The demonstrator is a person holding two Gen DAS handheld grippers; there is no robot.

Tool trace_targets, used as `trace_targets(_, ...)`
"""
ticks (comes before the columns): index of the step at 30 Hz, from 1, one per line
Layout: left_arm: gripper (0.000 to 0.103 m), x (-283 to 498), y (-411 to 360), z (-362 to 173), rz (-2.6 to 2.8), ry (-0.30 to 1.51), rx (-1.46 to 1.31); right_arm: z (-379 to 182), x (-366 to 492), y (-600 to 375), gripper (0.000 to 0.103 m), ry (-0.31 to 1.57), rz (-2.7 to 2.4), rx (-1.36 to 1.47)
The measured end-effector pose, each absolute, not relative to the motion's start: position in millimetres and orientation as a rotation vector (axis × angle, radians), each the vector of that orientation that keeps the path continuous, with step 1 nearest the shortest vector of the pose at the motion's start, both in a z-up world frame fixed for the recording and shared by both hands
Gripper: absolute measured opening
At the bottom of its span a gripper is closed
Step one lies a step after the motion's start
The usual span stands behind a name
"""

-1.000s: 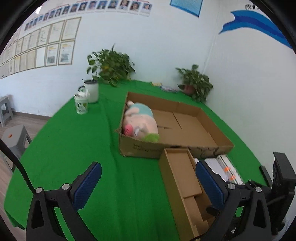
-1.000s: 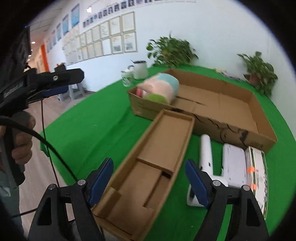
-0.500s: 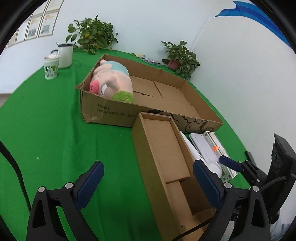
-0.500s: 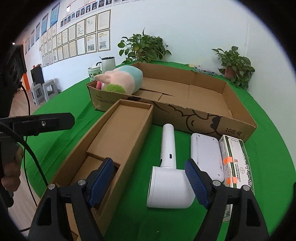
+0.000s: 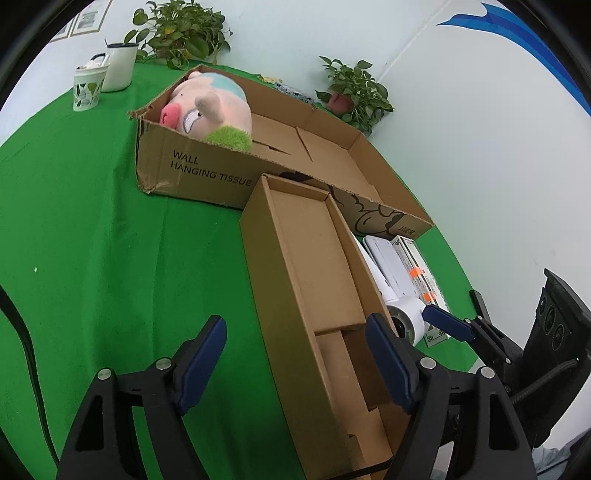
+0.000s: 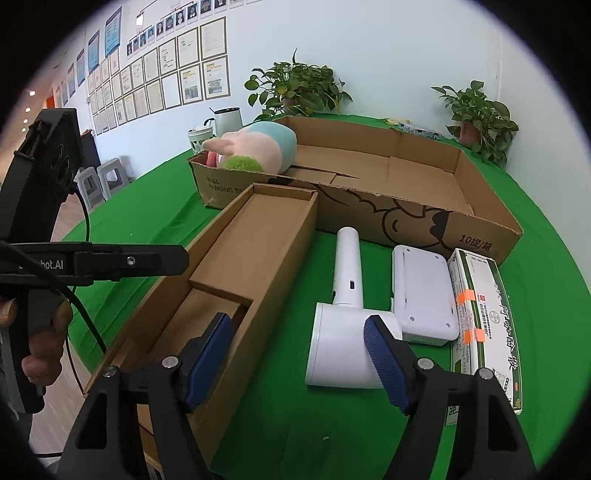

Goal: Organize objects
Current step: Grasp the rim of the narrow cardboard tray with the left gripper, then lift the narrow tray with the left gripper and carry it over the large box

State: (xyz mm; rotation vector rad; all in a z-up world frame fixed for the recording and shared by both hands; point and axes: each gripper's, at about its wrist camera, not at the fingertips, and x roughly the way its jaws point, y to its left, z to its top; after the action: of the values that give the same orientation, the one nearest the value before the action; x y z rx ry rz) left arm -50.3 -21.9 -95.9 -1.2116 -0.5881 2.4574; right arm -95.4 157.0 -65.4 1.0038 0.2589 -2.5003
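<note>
A long narrow cardboard box [image 5: 317,280] [image 6: 236,266] lies open on the green table. My left gripper [image 5: 295,354] is open and straddles its left wall near the front end. A white handheld device [image 6: 341,306] lies right of the box, then a flat white case [image 6: 423,295] and a green-and-white medicine box [image 6: 484,317]. My right gripper [image 6: 299,354] is open just in front of the white device's head [image 5: 404,319]. A pig plush [image 5: 210,110] [image 6: 255,151] lies in the big shallow carton [image 5: 332,155] [image 6: 406,192].
Two mugs [image 5: 103,79] and potted plants [image 5: 181,33] [image 6: 480,118] stand at the table's far edge. The table's front edge is close below both grippers. Stools [image 6: 103,181] stand on the floor at left.
Both grippers have moved forward and down. The left now straddles the narrow box's wall; the right has closed in on the white device's head.
</note>
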Motion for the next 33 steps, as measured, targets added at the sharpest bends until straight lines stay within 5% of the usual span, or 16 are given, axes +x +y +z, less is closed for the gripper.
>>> trace_targets(4, 0.058, -52.1, -16.1, -101.6, 2.430, -0.570, -1.255, -64.4, -92.5, 145.0, 0.053, 0.323, -2.506, 0.996)
trace_targets(9, 0.052, -44.6, -8.0, -104.9, 2.416, -0.525, -1.259, -64.4, -86.7, 136.0, 0.048, 0.331, -2.473, 0.970)
trace_targets(16, 0.026, -35.1, 0.7, -104.8, 2.400, -0.463, -1.288, -78.1, -91.5, 130.8, 0.025, 0.282, -2.419, 1.090)
trace_targets(19, 0.026, -19.9, 8.7, -101.7, 2.407, -0.415, -1.314, -78.0, -77.9, 133.0, 0.018, 0.269, -2.409, 1.113)
trace_targets(33, 0.026, -15.2, 3.9, -107.1, 2.424, -0.496, -1.323, -89.7, -88.9, 129.0, 0.019, 0.228, -2.402, 1.247)
